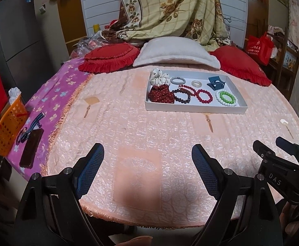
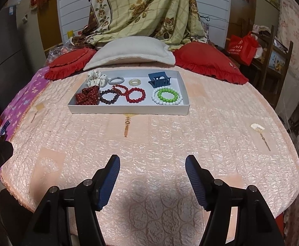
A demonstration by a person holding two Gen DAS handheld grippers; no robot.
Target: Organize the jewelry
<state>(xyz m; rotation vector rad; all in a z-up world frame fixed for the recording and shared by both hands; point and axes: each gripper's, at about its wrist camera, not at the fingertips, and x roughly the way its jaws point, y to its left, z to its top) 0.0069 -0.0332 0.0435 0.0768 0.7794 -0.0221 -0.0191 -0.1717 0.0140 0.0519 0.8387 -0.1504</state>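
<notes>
A shallow white tray [image 2: 127, 109] lies on the pink quilt at the far middle of the bed. Inside it are a white dotted scrunchie [image 2: 95, 78], a dark red dotted scrunchie [image 2: 88, 97], a grey hair tie [image 2: 116, 80], a clear coil tie [image 2: 134, 82], a blue claw clip [image 2: 159, 80], a dark bead bracelet [image 2: 108, 96], red bead bracelets [image 2: 136, 95] and a green bracelet ringed by a white one [image 2: 167, 96]. My right gripper [image 2: 153, 157] hovers open over bare quilt, well short of the tray. My left gripper [image 1: 147, 146] stands wide open, nothing between its pads, the tray [image 1: 194, 108] ahead to its right.
Two red frilled cushions [image 1: 110, 58] and a white pillow [image 1: 176, 53] lie behind the tray under a draped floral blanket. An orange basket [image 1: 8, 127] stands off the bed's left side, near a dark flat case [image 1: 31, 150] on purple cloth. A red bag [image 1: 259, 47] hangs far right.
</notes>
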